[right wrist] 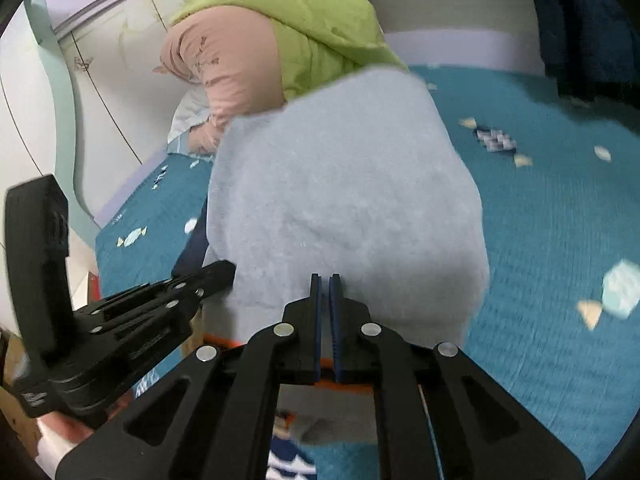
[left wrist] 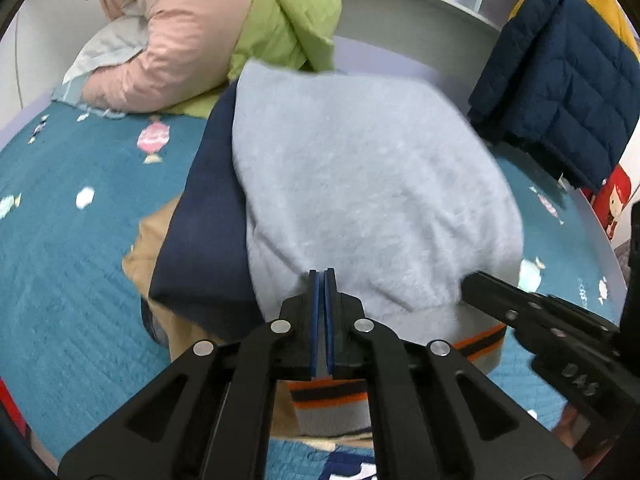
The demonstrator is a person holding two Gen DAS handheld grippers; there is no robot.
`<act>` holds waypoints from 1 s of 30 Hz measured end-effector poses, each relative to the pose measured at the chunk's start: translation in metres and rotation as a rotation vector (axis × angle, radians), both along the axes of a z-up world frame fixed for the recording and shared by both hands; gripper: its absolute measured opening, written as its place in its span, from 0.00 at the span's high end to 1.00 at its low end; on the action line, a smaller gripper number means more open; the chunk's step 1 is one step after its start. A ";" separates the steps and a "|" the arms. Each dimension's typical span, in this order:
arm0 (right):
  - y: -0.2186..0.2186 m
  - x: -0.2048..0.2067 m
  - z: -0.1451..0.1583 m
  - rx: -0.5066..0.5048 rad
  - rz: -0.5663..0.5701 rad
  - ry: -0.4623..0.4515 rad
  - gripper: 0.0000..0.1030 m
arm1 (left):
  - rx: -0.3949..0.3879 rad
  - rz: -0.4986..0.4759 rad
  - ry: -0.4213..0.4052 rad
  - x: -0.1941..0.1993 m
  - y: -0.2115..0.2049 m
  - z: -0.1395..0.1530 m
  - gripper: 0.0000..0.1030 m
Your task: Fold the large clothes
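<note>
Centre of both frames filled by a pale blue fleece garment (left wrist: 360, 184), folded over and lying on a teal bedspread (left wrist: 68, 248) patterned with small sweets. In the left wrist view, left gripper (left wrist: 323, 280) at lower centre, blue pads pressed together on the fleece's near edge, just above a ribbed hem with orange and dark stripes (left wrist: 332, 404). Right gripper (right wrist: 325, 285) at lower centre of the right wrist view, pads likewise pinched together with the same near edge of fleece caught between them, orange stripe visible below. Right gripper's black body also entering the left wrist view from the lower right, touching the fleece's right edge; left gripper's body at lower left of the right wrist view, beside the fleece's left edge. Under the fleece, left of centre, a dark navy garment (left wrist: 200, 248), and beneath that a tan one (left wrist: 148, 260). Upper left: a pink quilted jacket (left wrist: 172, 32) and a green one (left wrist: 288, 20) heaped together. Upper right: a navy puffer jacket (left wrist: 560, 92) draped over the bed end.
</note>
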State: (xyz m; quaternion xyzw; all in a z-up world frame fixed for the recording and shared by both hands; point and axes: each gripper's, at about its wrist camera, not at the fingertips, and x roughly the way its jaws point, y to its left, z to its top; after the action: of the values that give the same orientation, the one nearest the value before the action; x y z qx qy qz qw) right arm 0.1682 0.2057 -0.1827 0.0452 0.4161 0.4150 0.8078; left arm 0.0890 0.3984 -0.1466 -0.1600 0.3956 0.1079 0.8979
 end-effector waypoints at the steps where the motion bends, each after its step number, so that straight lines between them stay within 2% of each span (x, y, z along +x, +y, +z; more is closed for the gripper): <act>1: -0.005 -0.003 -0.004 -0.011 0.006 0.017 0.97 | -0.006 0.005 0.007 -0.004 0.001 -0.003 0.98; 3: -0.017 -0.010 -0.007 -0.004 0.007 0.033 0.97 | -0.002 0.011 0.011 -0.013 0.001 -0.004 0.98; 5: -0.025 -0.015 -0.005 -0.002 0.004 0.045 0.97 | 0.037 0.008 0.025 -0.021 -0.006 0.003 0.96; 7: -0.034 -0.023 0.005 -0.015 -0.004 0.036 0.93 | 0.075 0.023 0.048 -0.026 -0.014 0.008 0.78; 8: -0.039 -0.027 0.009 -0.021 -0.009 0.025 0.85 | 0.092 0.032 0.051 -0.030 -0.018 0.012 0.56; 9: -0.046 -0.031 0.015 -0.031 -0.029 0.012 0.63 | 0.095 0.030 0.041 -0.033 -0.022 0.015 0.46; 10: -0.052 -0.033 0.019 -0.039 -0.060 0.000 0.46 | 0.096 0.027 0.031 -0.038 -0.028 0.019 0.45; 11: -0.062 -0.037 0.026 -0.035 -0.111 -0.020 0.21 | 0.101 0.027 0.035 -0.042 -0.034 0.023 0.40; 12: -0.073 -0.040 0.033 -0.014 -0.139 -0.030 0.16 | 0.108 0.026 0.042 -0.043 -0.040 0.026 0.34; 15: -0.095 -0.046 0.048 -0.016 -0.182 -0.026 0.13 | 0.144 0.015 0.054 -0.050 -0.062 0.035 0.28; 20: -0.145 -0.060 0.071 -0.035 -0.288 -0.065 0.10 | 0.141 -0.009 0.034 -0.062 -0.106 0.056 0.16; 27: -0.216 -0.077 0.082 -0.138 -0.418 -0.073 0.08 | 0.157 -0.071 0.009 -0.070 -0.185 0.089 0.13; 30: -0.242 -0.084 0.083 -0.122 -0.434 -0.061 0.08 | 0.152 -0.080 0.000 -0.072 -0.219 0.102 0.13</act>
State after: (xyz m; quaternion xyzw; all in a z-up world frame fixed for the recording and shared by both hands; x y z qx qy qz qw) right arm 0.0847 -0.0367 -0.0998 0.0723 0.3963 0.2069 0.8916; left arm 0.0167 0.1798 -0.0447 -0.0753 0.3925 0.1016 0.9110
